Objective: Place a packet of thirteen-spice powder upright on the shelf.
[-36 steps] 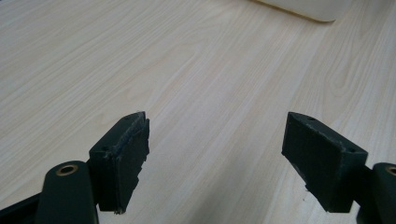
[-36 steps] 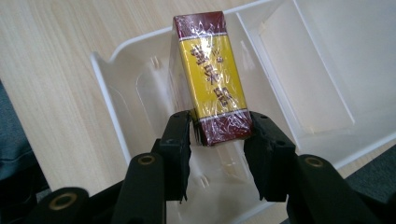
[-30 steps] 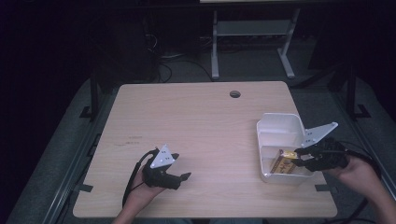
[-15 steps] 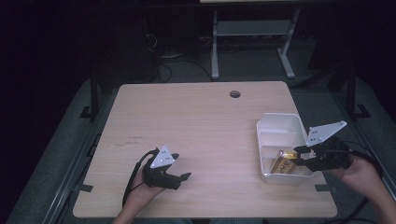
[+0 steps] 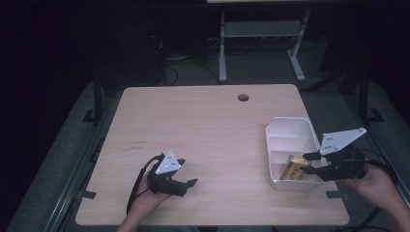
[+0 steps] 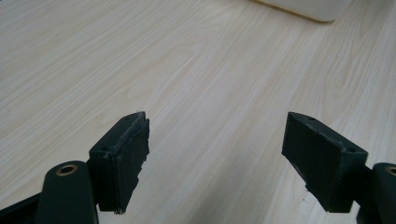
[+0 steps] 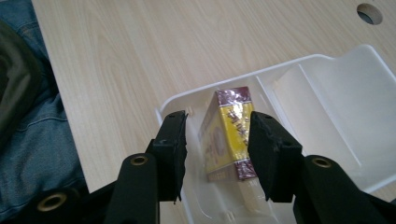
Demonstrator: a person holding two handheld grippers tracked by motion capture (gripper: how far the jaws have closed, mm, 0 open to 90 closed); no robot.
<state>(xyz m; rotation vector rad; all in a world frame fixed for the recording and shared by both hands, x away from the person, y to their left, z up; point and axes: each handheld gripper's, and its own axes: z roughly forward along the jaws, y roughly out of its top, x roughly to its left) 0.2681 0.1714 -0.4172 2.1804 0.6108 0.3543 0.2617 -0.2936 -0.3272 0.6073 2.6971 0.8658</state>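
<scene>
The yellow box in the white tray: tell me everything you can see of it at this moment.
The yellow box is a small rectangular carton, apparently printed card, with yellow faces, dark red print and maroon end bands. It lies tilted in the near compartment of the white tray, which has a divider and looks like plastic. The right gripper straddles it, and its jaws have just been opening. A gap shows on the left side; whether the right pad touches it cannot be told. The print is too blurred to read.

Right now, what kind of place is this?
Probably a lab or workshop recording station: a bare wooden desk with a cable hole, dark surroundings, loose cables on the floor, and a metal stand behind.
</scene>
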